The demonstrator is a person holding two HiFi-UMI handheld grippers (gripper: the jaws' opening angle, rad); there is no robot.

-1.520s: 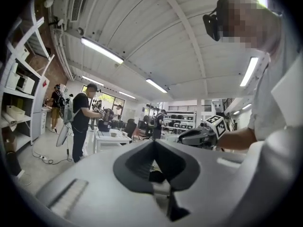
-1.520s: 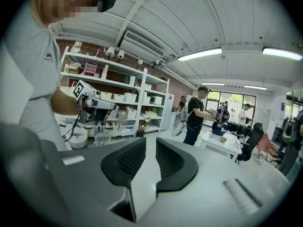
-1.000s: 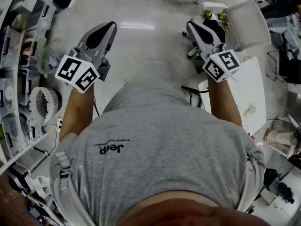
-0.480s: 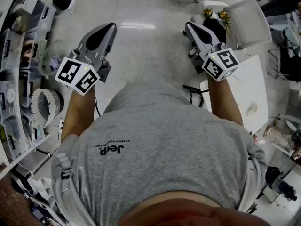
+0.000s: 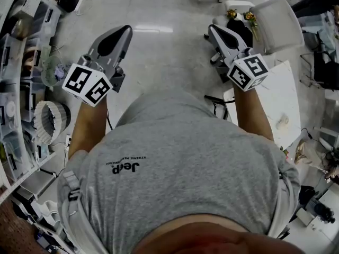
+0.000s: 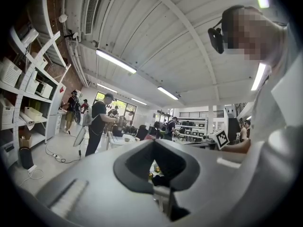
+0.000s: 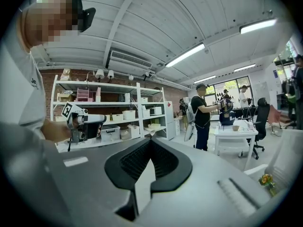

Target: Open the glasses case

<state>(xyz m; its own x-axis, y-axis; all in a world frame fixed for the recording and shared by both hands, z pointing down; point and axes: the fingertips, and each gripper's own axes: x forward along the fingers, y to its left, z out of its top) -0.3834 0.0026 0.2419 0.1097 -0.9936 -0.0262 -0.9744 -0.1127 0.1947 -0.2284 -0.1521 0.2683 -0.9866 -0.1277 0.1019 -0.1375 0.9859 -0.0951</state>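
In front of the person's chest, above the bare floor [image 5: 159,62], the left gripper [image 5: 123,33] and the right gripper [image 5: 214,30] hang level and well apart, both aimed out into the room. Each gripper view shows its fingers [image 6: 130,167] pressed together at the tips and pinching nothing; only the distant room shows through the small hollow behind the tips. With both held at the same height, closed and empty and away from any surface, this looks to me like a neutral carrying pose, not a working one. It would fit a case waiting somewhere ahead as well as one already opened and left behind.

The glasses case itself appears in no view, so I cannot tell where it lies or whether its lid is up or down. Much is screened: the grey shirt [image 5: 180,168] fills the lower half of the head view and hides whatever is beneath the person. A white worktop [image 5: 288,86] lies beside the right forearm, which covers its left edge. Toward its near edge sits a small pale thing [image 5: 282,122], too small to name. The shelves [image 5: 21,62] at the left are cut off by the frame, their contents too cluttered to make out.
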